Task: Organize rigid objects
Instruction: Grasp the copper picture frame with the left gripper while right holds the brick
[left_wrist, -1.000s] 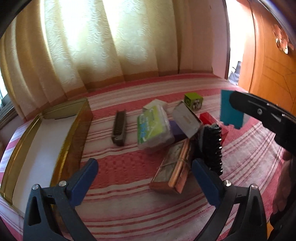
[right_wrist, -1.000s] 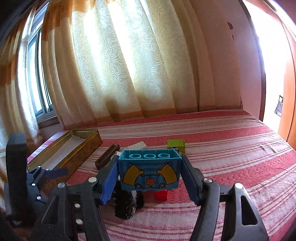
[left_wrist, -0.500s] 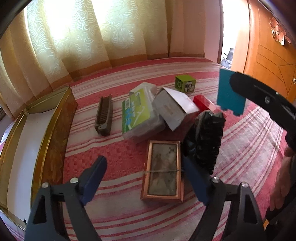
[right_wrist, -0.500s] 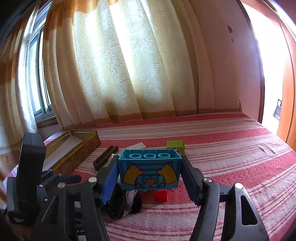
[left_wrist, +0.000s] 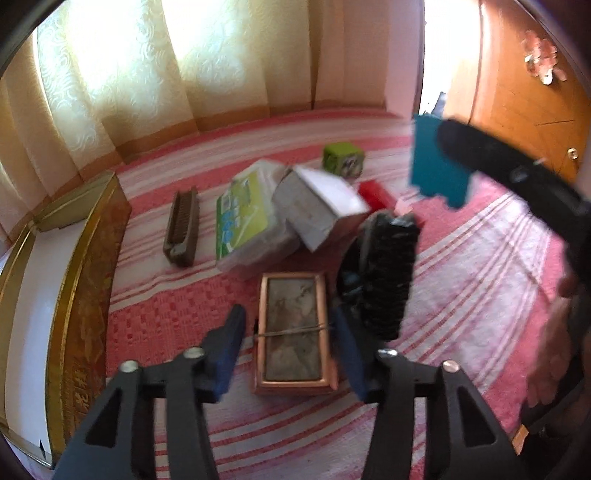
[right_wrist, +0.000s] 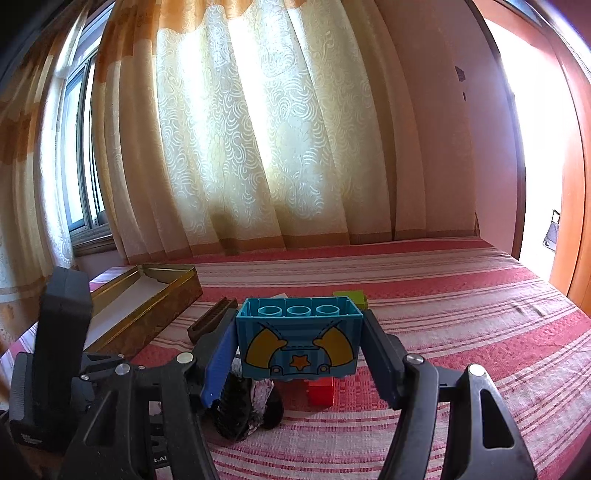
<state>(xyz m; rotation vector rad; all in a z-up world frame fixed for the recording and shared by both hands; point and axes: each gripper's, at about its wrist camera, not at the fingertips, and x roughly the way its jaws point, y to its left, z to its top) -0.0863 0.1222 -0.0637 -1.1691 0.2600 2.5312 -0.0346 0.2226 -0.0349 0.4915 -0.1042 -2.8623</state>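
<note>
Closing lately, left gripper (left_wrist: 288, 347) jaws straddle one copper box (left_wrist: 293, 332) (untouched); right gripper (right_wrist: 299, 354) clamps one blue brick (right_wrist: 299, 343).

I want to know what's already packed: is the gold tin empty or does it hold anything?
Empty, as far as shown: the gold tin shows only a bare white lining in both views. Its near end is cut off.
</note>
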